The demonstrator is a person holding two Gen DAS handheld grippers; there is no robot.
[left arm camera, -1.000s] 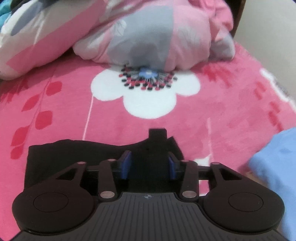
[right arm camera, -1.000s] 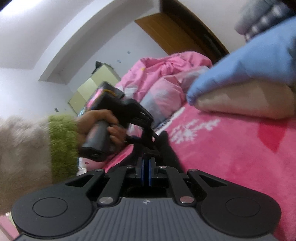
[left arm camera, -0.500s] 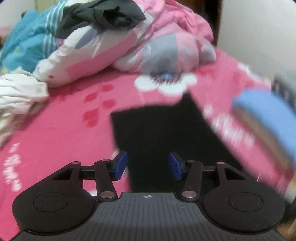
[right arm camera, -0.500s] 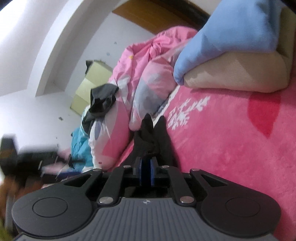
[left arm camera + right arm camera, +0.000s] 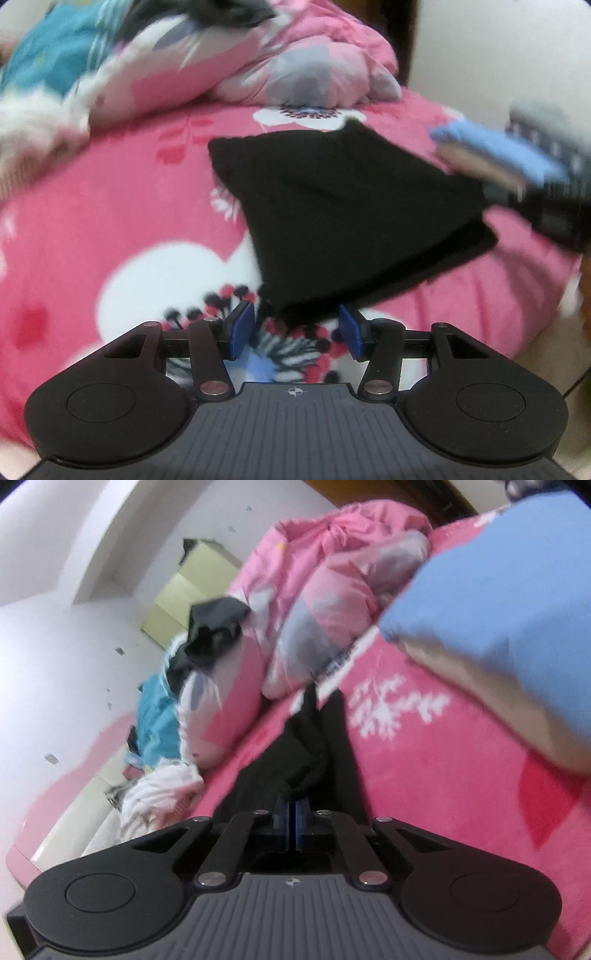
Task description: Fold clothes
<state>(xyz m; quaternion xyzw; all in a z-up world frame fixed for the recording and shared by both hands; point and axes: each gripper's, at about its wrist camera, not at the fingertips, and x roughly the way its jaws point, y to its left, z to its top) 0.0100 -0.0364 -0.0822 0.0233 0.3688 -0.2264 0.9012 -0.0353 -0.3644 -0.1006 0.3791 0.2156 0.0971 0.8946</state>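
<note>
A black folded garment (image 5: 343,221) lies on the pink flowered bedspread (image 5: 110,221). My left gripper (image 5: 296,329) hovers at the garment's near corner with its blue pads (image 5: 242,328) apart and no cloth pressed between them. In the right wrist view my right gripper (image 5: 294,825) is shut, and a bunched fold of the black garment (image 5: 306,753) runs straight into its pads. The garment's right edge looks slightly raised in the left wrist view, beside a dark blurred shape.
A folded stack with a blue piece (image 5: 498,590) on top sits to the right of the garment. A pink and grey quilt heap (image 5: 295,55) lies behind it, with a dark garment (image 5: 214,627), teal cloth (image 5: 48,48) and white clothes (image 5: 159,797) to the left. The bed's edge (image 5: 546,339) is at lower right.
My left gripper let go of the black garment and drew back to its near corner, jaws a little wider. The hand with the left tool left the right wrist view.
</note>
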